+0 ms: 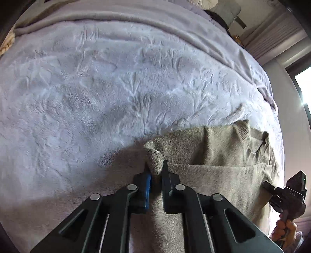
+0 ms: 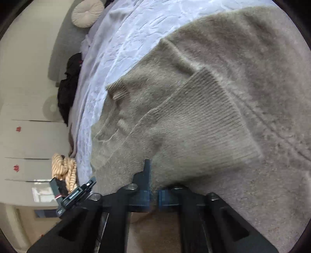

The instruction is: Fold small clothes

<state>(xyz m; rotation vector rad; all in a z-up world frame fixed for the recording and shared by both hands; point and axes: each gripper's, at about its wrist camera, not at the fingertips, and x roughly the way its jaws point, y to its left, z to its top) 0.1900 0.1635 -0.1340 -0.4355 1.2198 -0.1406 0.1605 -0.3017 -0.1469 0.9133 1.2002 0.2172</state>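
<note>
A beige fuzzy sweater [image 1: 213, 148] lies on a lavender blanket [image 1: 116, 87] spread over a bed. In the left wrist view, my left gripper [image 1: 156, 165] is shut on a bunched edge of the sweater, and a knob of fabric bulges out between its fingertips. At the far right, my right gripper [image 1: 267, 185] reaches into the sweater's side, gripped by a hand. From the right wrist, the sweater [image 2: 204, 116] fills the picture, its ribbed band [image 2: 210, 109] folded on top. My right gripper [image 2: 155, 175] is shut on the sweater; fabric covers its right finger.
The blanket [image 2: 120, 48] runs up the left of the right wrist view. A round cushion [image 2: 87, 13], a dark heap of clothes [image 2: 70, 83] and a braided tan cushion [image 2: 66, 167] sit along the bed's edge. Pale cupboard fronts [image 2: 29, 136] stand beyond. A bright window [image 1: 305, 85] is at right.
</note>
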